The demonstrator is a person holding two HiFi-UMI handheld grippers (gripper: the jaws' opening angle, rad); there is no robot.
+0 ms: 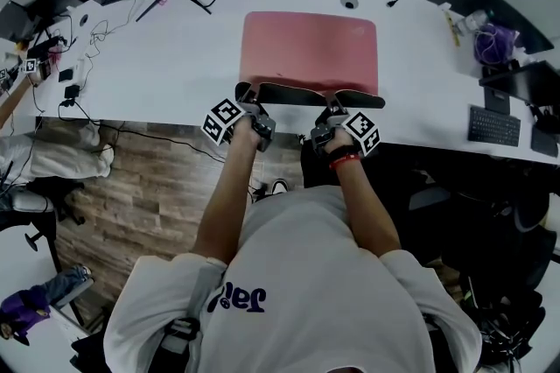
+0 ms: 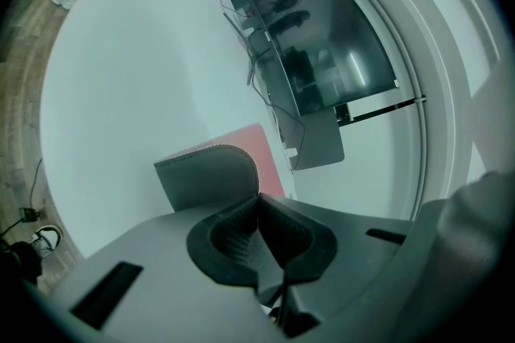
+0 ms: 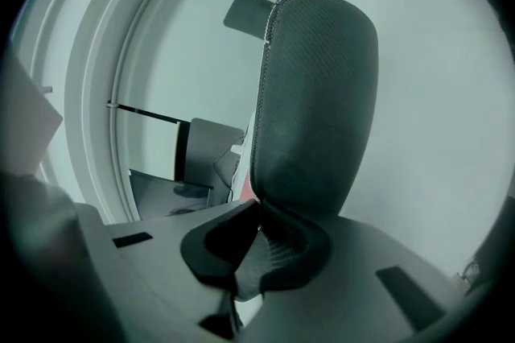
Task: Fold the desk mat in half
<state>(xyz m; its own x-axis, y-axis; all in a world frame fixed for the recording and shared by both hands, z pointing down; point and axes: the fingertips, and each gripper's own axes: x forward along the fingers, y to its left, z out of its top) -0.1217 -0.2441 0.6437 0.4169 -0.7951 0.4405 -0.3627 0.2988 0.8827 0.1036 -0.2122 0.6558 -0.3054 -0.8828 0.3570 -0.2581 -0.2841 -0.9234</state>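
The mat's (image 1: 311, 47) near corners are clamped in the left claw (image 1: 248, 93) and right claw (image 1: 337, 98), raised off the worktop (image 1: 166, 56) beneath them.

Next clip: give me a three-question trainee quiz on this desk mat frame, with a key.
1. True or false: the left tongs and the right tongs are both shut on the near edge of the pink rectangular desk mat.
2. Which side shows along the raised near edge? A pink top; B dark underside; C white lining.
3. What does the rest of the mat lie on?
Key: 1 true; 2 B; 3 the white desk.
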